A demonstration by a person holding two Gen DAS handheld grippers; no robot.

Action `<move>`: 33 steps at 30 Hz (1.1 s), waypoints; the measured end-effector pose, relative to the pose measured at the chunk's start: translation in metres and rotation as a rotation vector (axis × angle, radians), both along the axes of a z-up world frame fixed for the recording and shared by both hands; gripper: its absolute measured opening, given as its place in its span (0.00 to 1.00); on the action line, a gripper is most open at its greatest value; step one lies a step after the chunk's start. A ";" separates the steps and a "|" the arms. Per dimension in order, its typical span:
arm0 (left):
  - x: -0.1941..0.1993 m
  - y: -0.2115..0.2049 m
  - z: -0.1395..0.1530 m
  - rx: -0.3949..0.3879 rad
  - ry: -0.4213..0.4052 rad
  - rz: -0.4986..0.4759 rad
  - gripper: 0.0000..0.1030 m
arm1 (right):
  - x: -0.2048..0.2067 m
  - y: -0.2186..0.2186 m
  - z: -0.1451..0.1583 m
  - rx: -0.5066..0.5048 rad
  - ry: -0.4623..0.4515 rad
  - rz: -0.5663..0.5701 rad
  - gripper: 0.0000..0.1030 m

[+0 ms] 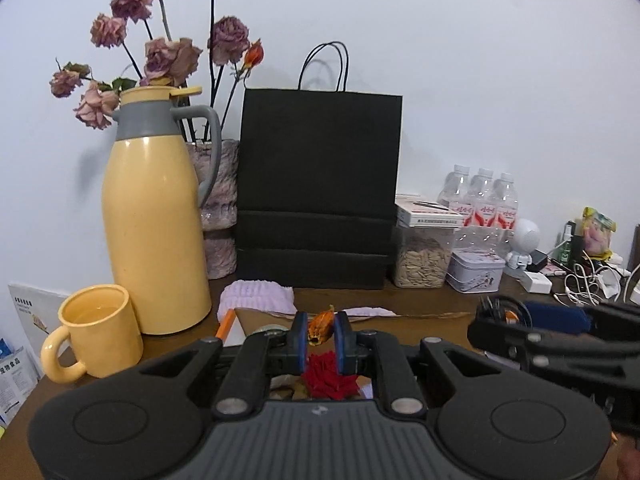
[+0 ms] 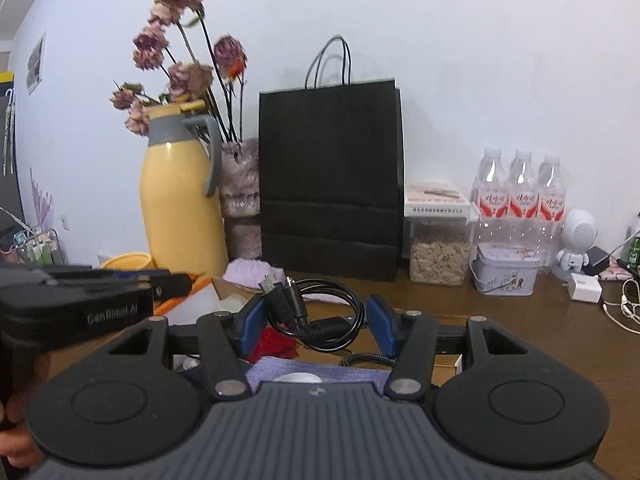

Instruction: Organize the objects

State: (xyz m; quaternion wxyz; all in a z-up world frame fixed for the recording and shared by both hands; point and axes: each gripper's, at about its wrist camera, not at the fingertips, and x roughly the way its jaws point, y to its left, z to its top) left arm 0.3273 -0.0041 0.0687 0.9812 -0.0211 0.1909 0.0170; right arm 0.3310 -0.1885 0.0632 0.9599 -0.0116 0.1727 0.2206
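My left tongs (image 1: 321,336) are nearly pressed together, pinching a small dried orange flower bud (image 1: 320,326) between the blue pads; below them a red flower (image 1: 330,374) lies in an open cardboard box (image 1: 256,318) near the front of the bench. My right tongs (image 2: 316,324) stand half spread and grip a coiled black USB cable (image 2: 316,316), its plugs sticking up past the left pad and its loops filling the gap between the fingers. From the left wrist view the right tongs show at the right side; from the right wrist view the left tongs show at the left side, with part of my hand (image 2: 16,452) beneath. Along the back edge of the wooden bench (image 1: 432,300), against the white wall, stand a yellow thermos jug (image 1: 154,220) with a grey collar and handle, a pinkish vase (image 1: 218,208) of dried roses just behind it, and a black paper bag (image 1: 320,184) in the middle. A yellow mug (image 1: 94,332) sits by the jug towards the left edge. Right of the bag come a clear jar of seeds (image 1: 422,258) with a white box on top, a small tin (image 1: 474,274), three water bottles (image 1: 484,200), a white robot figure (image 1: 524,244), and a tangle of chargers and white cables (image 1: 580,286) towards the right edge. A lilac cloth (image 1: 256,298) lies in front of the bag, touching the box's far rim.
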 end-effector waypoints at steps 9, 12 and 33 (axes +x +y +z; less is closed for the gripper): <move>0.028 0.002 -0.015 0.041 0.069 -0.017 0.49 | 0.032 0.001 -0.022 -0.060 0.080 -0.044 0.90; 0.028 0.005 -0.018 0.064 0.066 0.011 1.00 | 0.032 -0.001 -0.024 -0.073 0.071 -0.059 1.00; -0.027 0.017 -0.005 0.036 0.111 0.041 1.00 | -0.022 -0.013 -0.008 -0.055 0.053 -0.079 1.00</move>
